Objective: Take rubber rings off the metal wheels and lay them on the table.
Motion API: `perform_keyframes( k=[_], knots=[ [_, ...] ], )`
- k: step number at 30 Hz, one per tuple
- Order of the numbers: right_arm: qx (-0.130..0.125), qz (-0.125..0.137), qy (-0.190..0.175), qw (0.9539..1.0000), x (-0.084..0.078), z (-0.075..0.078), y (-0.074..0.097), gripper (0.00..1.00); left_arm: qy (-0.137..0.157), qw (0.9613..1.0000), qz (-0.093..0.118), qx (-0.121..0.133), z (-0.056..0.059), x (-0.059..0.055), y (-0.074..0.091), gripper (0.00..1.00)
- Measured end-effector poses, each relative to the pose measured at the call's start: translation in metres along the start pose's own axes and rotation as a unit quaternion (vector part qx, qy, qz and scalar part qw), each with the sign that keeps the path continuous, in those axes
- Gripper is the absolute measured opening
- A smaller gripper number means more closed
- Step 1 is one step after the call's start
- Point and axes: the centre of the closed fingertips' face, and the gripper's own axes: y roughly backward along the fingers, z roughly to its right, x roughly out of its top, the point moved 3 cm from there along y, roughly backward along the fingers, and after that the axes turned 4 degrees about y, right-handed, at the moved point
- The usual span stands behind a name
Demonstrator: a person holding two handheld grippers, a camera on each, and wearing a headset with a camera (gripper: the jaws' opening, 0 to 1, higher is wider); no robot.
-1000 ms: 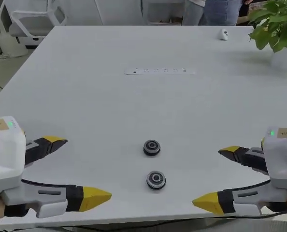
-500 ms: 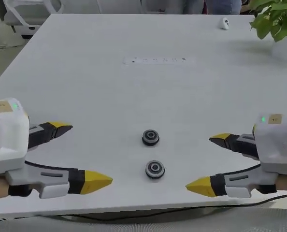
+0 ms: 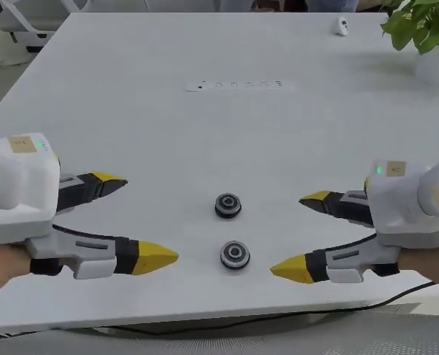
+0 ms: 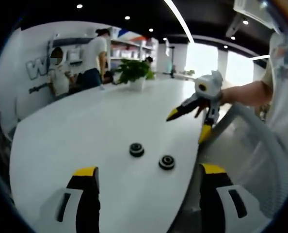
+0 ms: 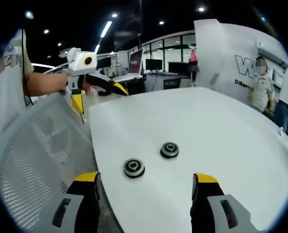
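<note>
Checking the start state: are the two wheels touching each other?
Apart. The head view shows bare table between the far wheel and the near wheel.

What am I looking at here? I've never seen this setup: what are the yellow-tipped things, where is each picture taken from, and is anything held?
No robot here: a person holds a two-jaw claw in each hand. The rectangular picture comes from a camera on the person's head, looking down at the white table; the left claw and right claw reach in from either side. The two round pictures come from cameras riding on the claws, each looking out between its own yellow-tipped jaws. On the table lie two wheels, a farther wheel and a nearer wheel, each dark-rimmed with a metal centre. Both claws are open and hold nothing; neither touches a wheel. Farther back are a power strip and a plant.
</note>
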Motion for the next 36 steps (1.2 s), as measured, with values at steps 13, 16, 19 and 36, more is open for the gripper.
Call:
perform_keyframes(
  k=[13,16,19,36],
  knots=[
    [0.027,-0.007,0.014,0.9995,-0.003,0.001,-0.018,0.70,-0.015,0.9991,-0.016,-0.037,0.000,-0.002,-0.021,0.82],
    [0.032,-0.010,0.016,0.9993,-0.005,0.002,-0.022,0.69,-0.004,0.9987,-0.013,-0.049,0.002,-0.001,-0.024,0.81],
    [0.036,-0.013,0.019,0.9991,-0.007,0.003,-0.024,0.67,-0.013,0.9984,-0.018,-0.052,0.003,0.000,-0.028,0.79],
    [0.058,-0.025,0.031,0.9975,-0.016,0.006,-0.037,0.58,-0.029,0.9943,-0.045,-0.092,0.012,-0.002,-0.057,0.70]
  ],
)
